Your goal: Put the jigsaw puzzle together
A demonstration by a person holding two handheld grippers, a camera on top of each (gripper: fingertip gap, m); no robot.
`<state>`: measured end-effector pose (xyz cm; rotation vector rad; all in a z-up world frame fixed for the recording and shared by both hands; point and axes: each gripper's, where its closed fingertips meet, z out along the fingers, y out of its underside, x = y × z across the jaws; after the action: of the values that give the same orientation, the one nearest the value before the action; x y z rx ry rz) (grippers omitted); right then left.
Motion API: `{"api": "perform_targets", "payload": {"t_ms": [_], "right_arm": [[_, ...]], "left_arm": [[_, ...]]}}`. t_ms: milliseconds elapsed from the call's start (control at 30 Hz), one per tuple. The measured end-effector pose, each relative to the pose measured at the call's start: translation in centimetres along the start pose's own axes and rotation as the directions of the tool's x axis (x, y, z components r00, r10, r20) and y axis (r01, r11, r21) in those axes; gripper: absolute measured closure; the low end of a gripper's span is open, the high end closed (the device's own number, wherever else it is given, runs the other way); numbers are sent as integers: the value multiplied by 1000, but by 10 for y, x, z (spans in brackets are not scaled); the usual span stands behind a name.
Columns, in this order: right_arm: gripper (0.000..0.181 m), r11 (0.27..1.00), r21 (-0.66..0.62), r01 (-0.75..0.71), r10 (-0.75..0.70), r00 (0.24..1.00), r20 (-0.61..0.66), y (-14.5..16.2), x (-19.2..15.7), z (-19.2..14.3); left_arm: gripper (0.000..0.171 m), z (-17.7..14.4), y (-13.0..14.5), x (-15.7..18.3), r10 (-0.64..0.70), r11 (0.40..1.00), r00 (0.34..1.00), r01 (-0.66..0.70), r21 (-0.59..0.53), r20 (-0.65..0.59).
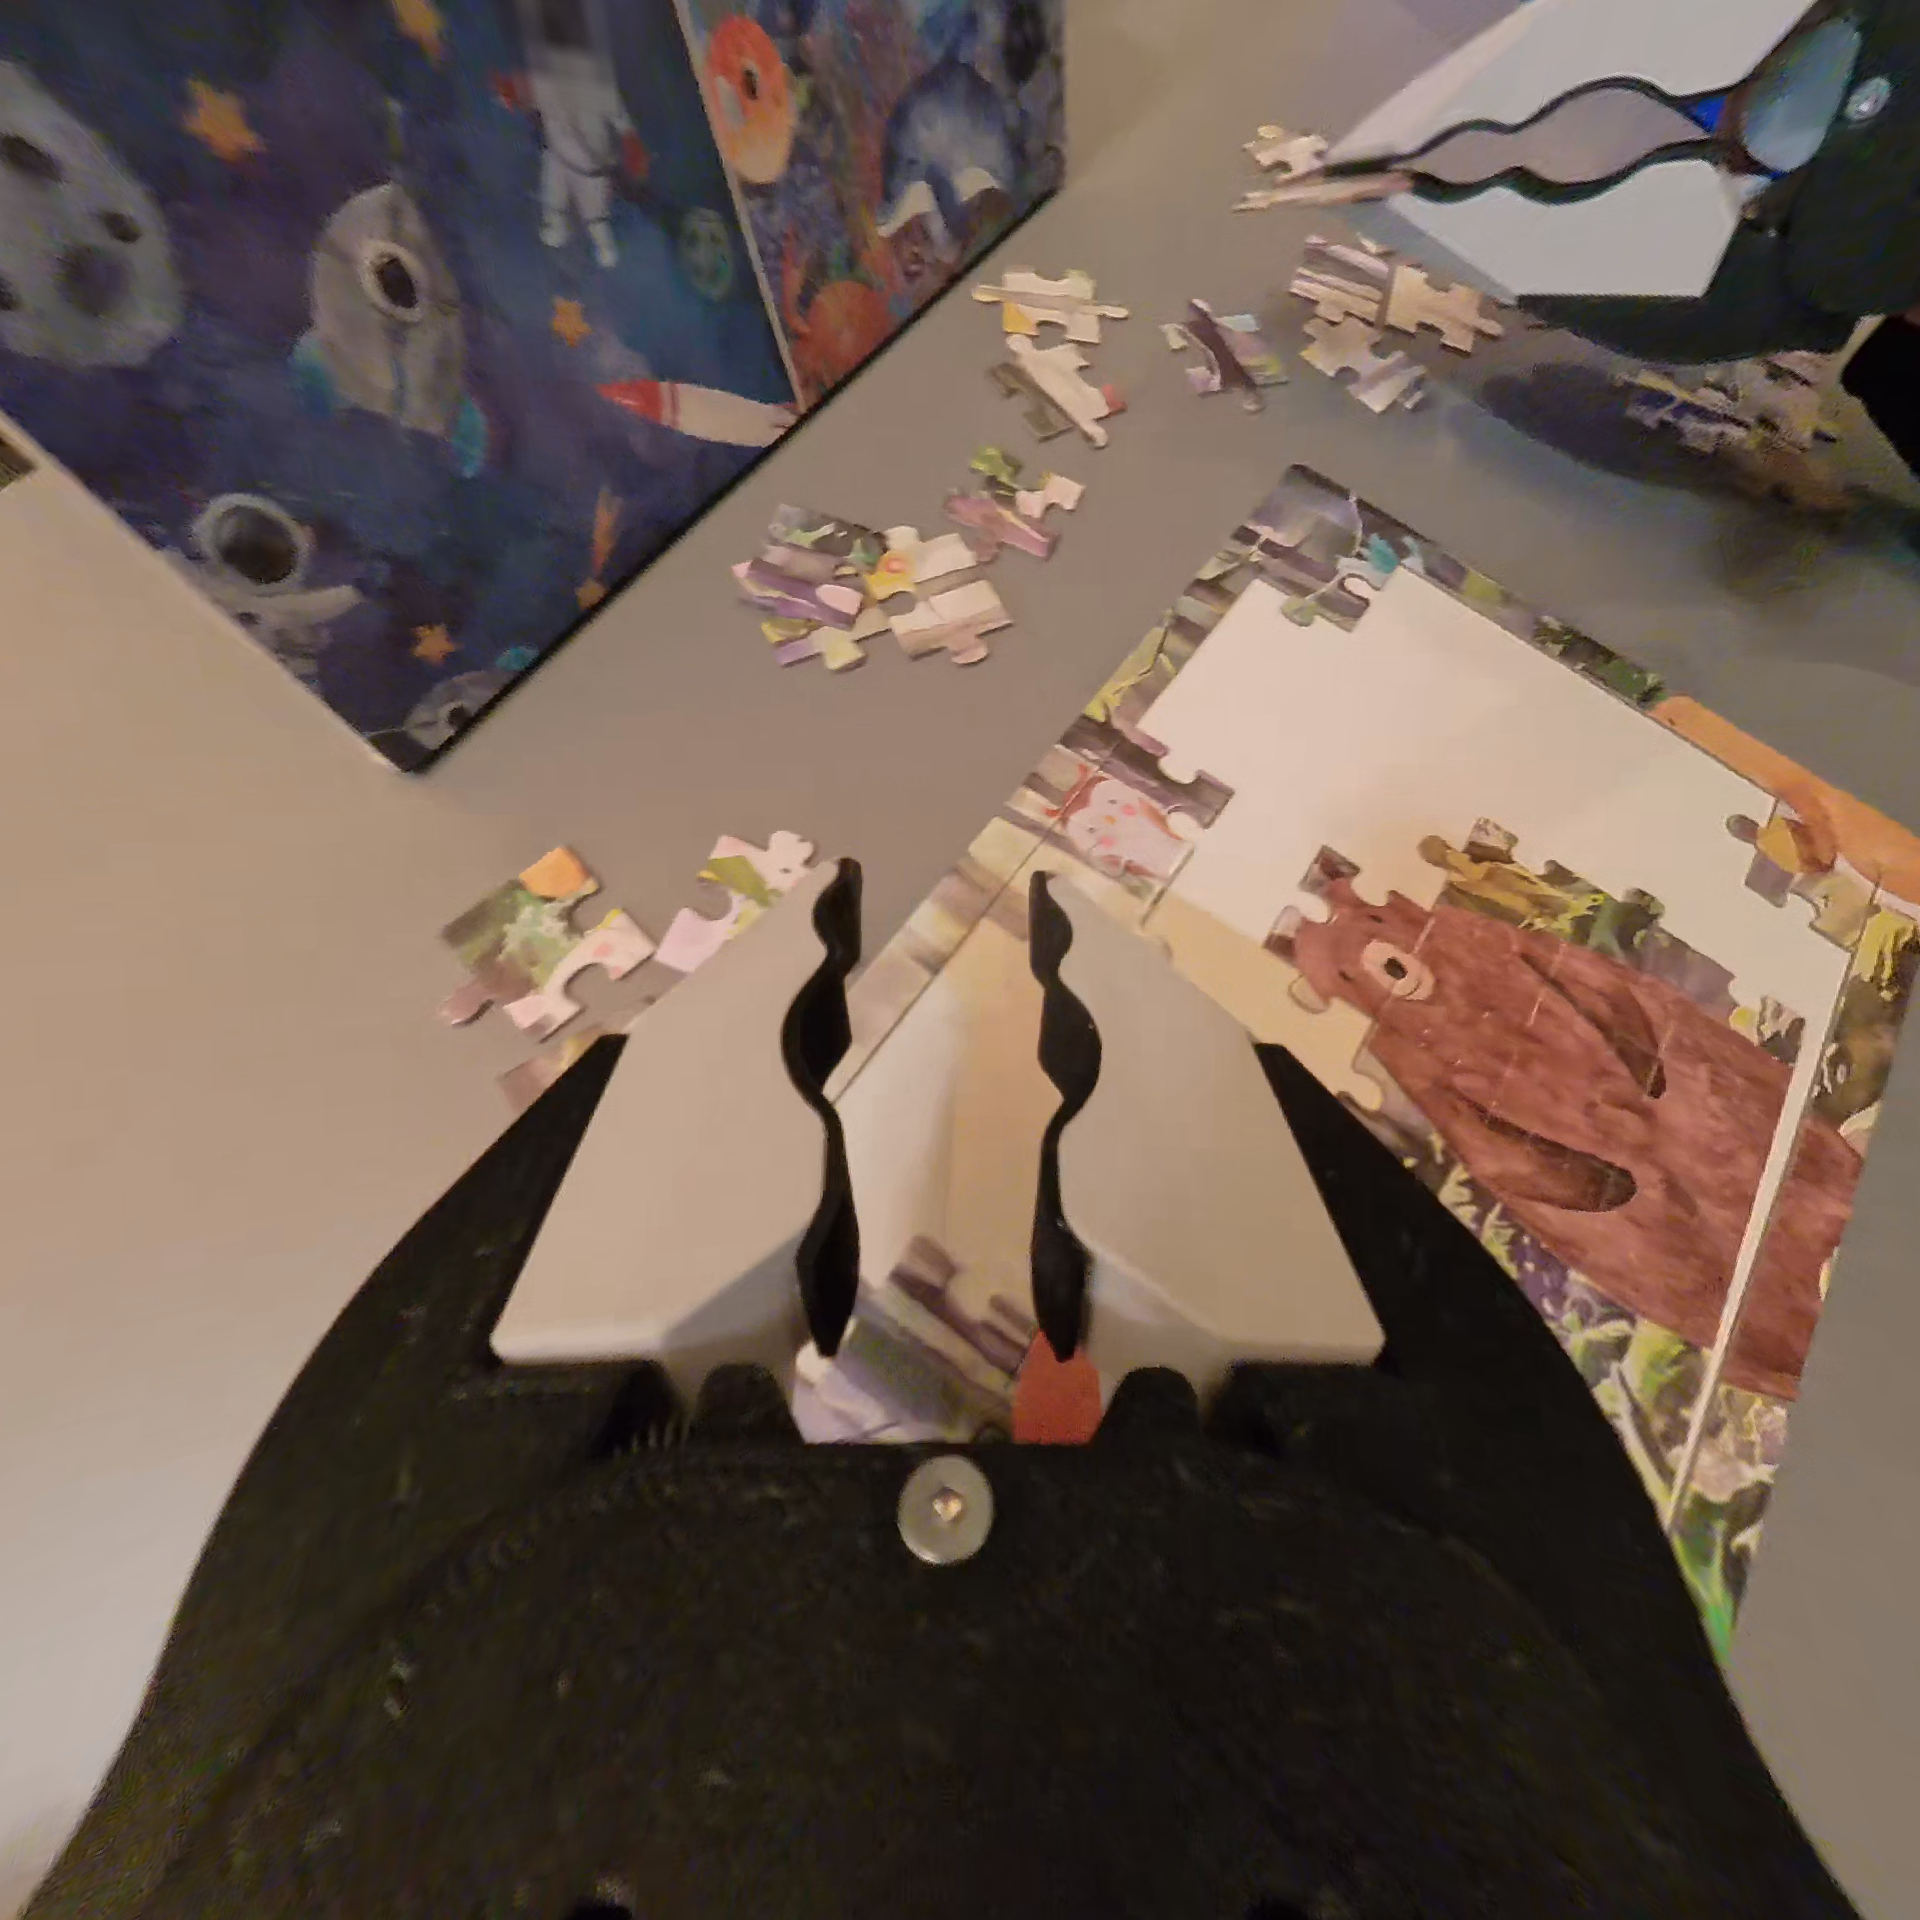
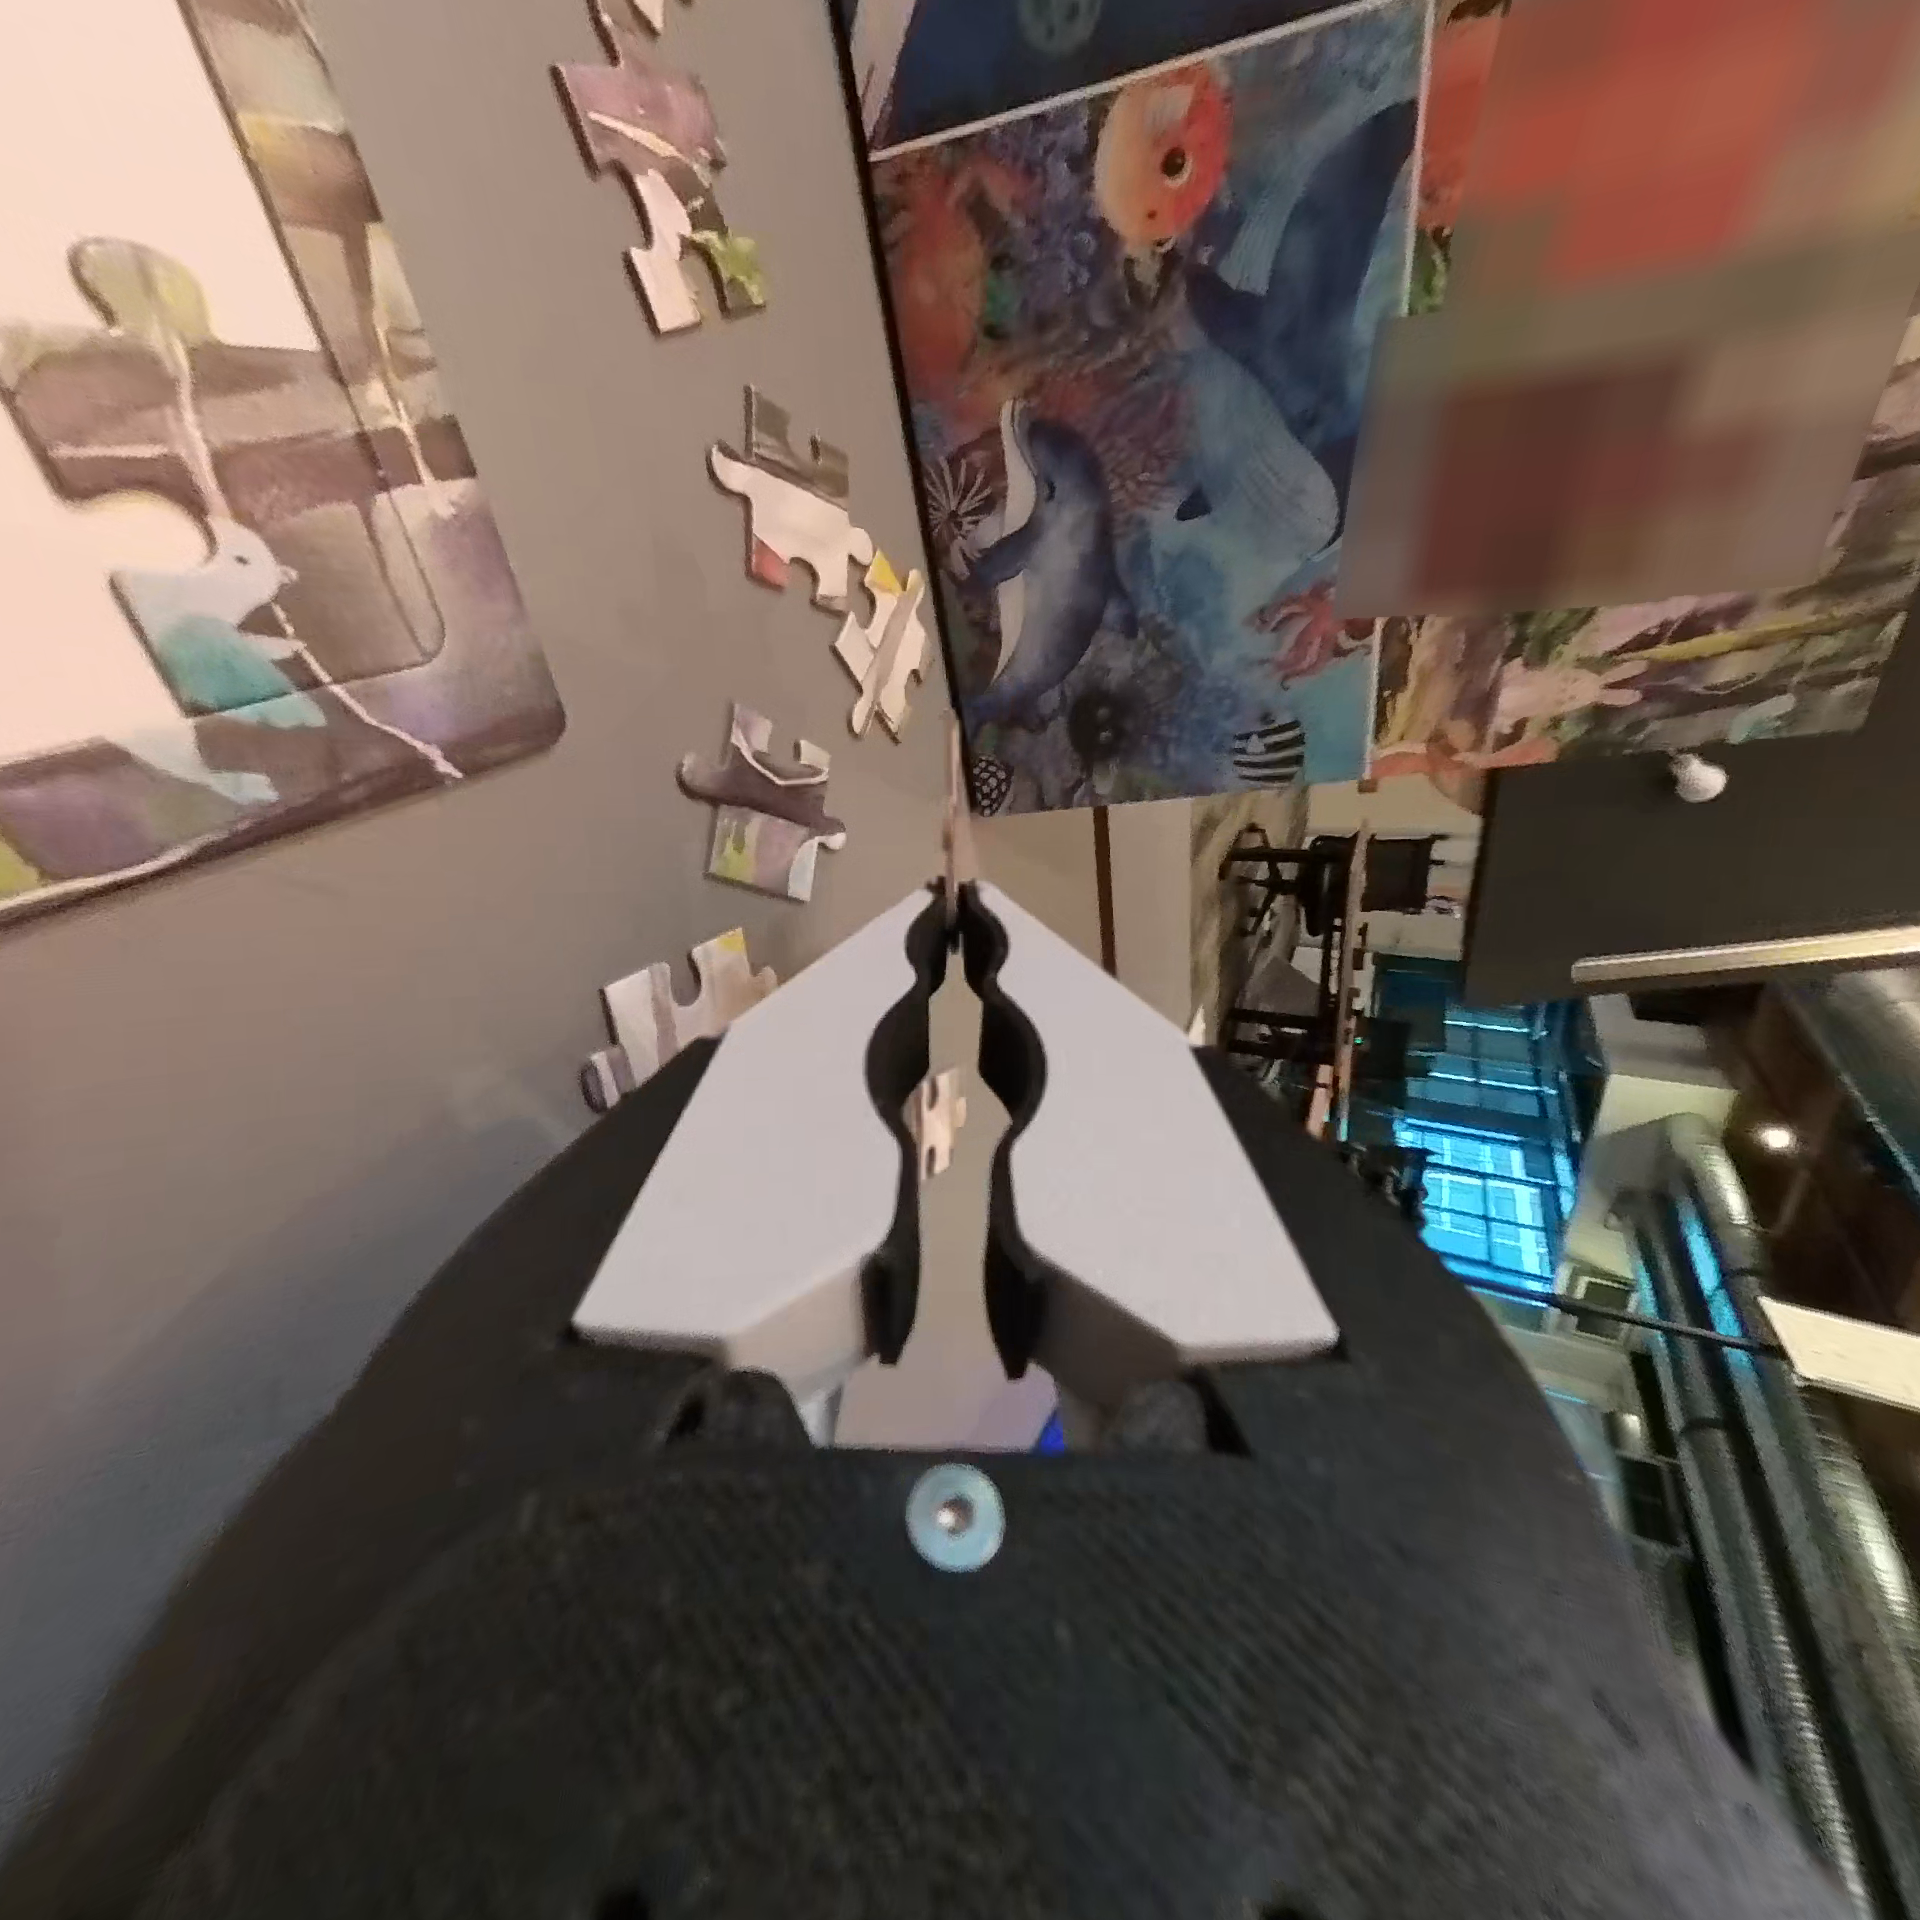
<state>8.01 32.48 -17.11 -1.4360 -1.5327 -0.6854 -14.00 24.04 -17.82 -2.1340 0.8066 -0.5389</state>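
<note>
Half-assembled bear puzzle (image 1: pixel 1455 997), loose pieces (image 1: pixel 873 587)

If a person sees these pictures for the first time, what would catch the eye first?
Probably the brown bear in the half-built puzzle board, just right of the open left gripper. Next, the space-themed box at far left, and the right gripper pinching one puzzle piece edge-on.

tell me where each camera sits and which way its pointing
Left wrist view: on the left gripper, looking down its open jaws at the puzzle board and loose pieces on the grey table; the right gripper shows top right.
Right wrist view: on the right gripper, rolled sideways, low over the table, facing the picture box; its jaws pinch a piece edge-on.
Shared: board, loose pieces, box, table.
</note>
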Motion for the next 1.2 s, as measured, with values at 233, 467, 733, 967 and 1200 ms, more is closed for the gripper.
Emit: {"api": "perform_targets", "payload": {"t_ms": [233, 467, 733, 967, 1200], "right_arm": [[181, 998, -30, 48, -50, 997, -60, 4, 16, -10], [181, 978, -176, -113, 96, 990, -104, 76, 40, -15], [181, 902, 2, -431, 429, 897, -103, 95, 56, -20], [181, 960, 100, -260, 264, 964, -25, 59, 39, -25], [181, 972, 185, -144, 108, 975, 192, 24, -9, -58]], "left_arm": [[141, -1, 6, 0, 28, 999, 999, -30, -28, -39], [141, 2, 7, 4, 70, 997, 997, -70, -40, -16], [140, -5, 5, -21, -11, 999, 1000, 11, 34, 13], [140, -25, -1, -57, -94, 986, 993, 83, 147, 68], [140, -34, -1, -76, -124, 974, 987, 100, 204, 104]]}}
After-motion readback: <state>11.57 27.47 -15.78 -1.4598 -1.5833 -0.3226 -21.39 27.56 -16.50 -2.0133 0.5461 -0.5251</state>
